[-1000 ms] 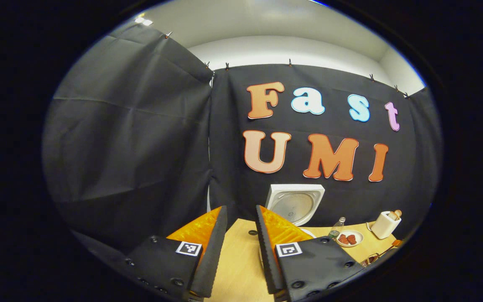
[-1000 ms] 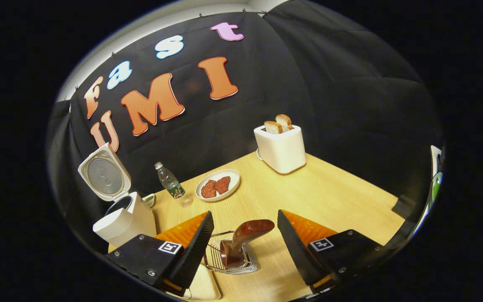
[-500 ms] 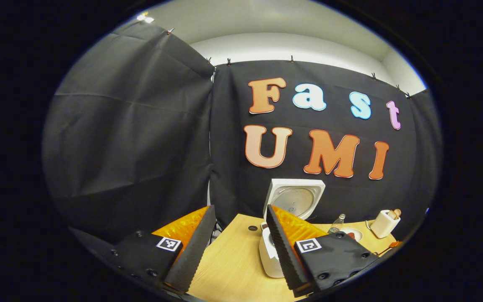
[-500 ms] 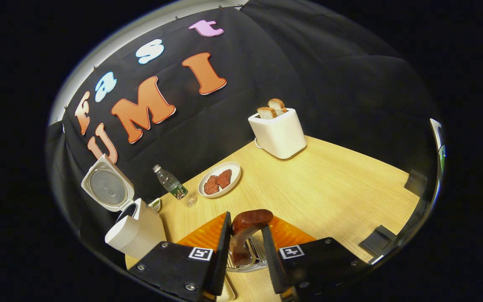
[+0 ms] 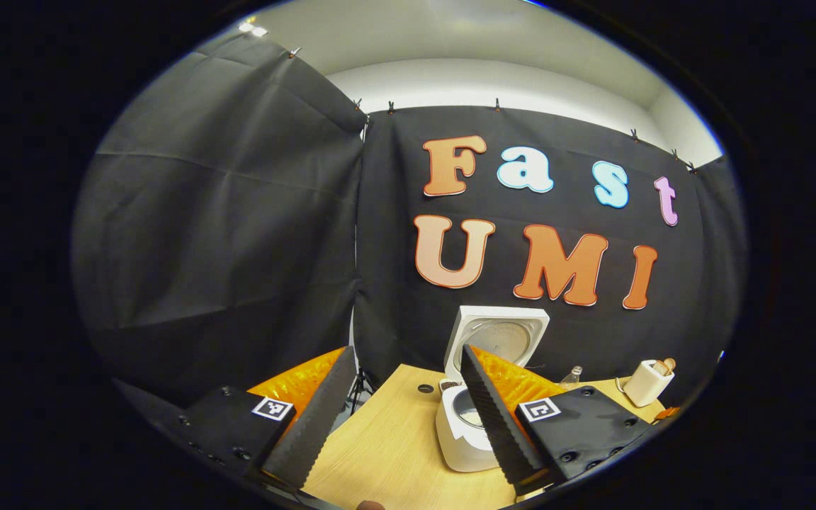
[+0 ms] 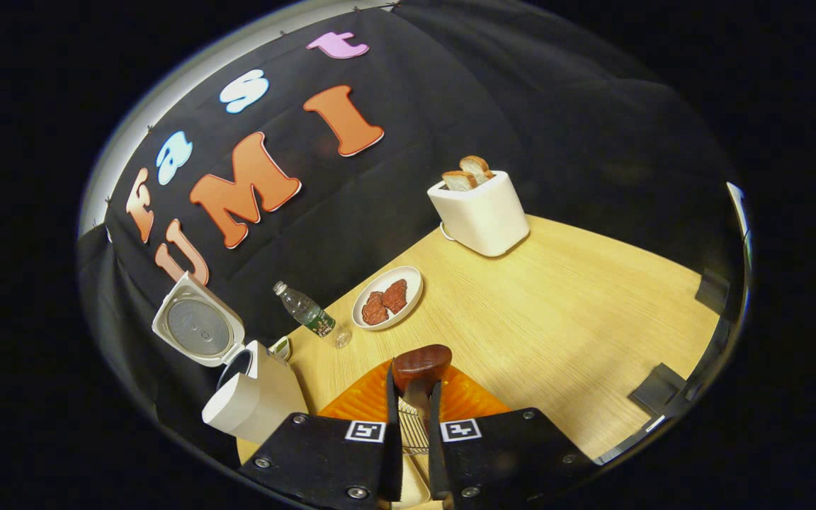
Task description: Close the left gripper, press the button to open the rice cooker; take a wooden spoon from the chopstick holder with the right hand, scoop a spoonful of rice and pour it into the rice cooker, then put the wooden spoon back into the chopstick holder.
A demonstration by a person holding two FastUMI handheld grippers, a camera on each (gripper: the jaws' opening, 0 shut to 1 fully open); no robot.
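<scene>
- Between the right gripper's (image 6: 408, 425) two fingers, which stand almost together, sits the neck of the wooden spoon (image 6: 420, 363); both fingers press on it, and its dark bowl pokes up just past the fingertips.
- Under the spoon, wire rungs of the chopstick holder (image 6: 414, 433) show in the narrow gap; whether the spoon's lower end touches the holder is hard to tell from this angle.
- Over the near left part of the table (image 5: 394, 453), the left gripper (image 5: 408, 414) has its fingers spread wide with nothing between them.
- One rice cooker (image 5: 466, 423) stands on the table with its lid (image 5: 499, 338) tipped up; in the left gripper view the right finger overlaps it.
- In the right gripper view the same rice cooker (image 6: 256, 397) sits at the table's far left, well apart from the spoon.
- Counted in the right gripper view: one bottle (image 6: 307, 315) lying tilted, one plate (image 6: 408, 287) with two reddish pieces, one toaster (image 6: 482, 216) with two bread slices (image 6: 468, 173).
</scene>
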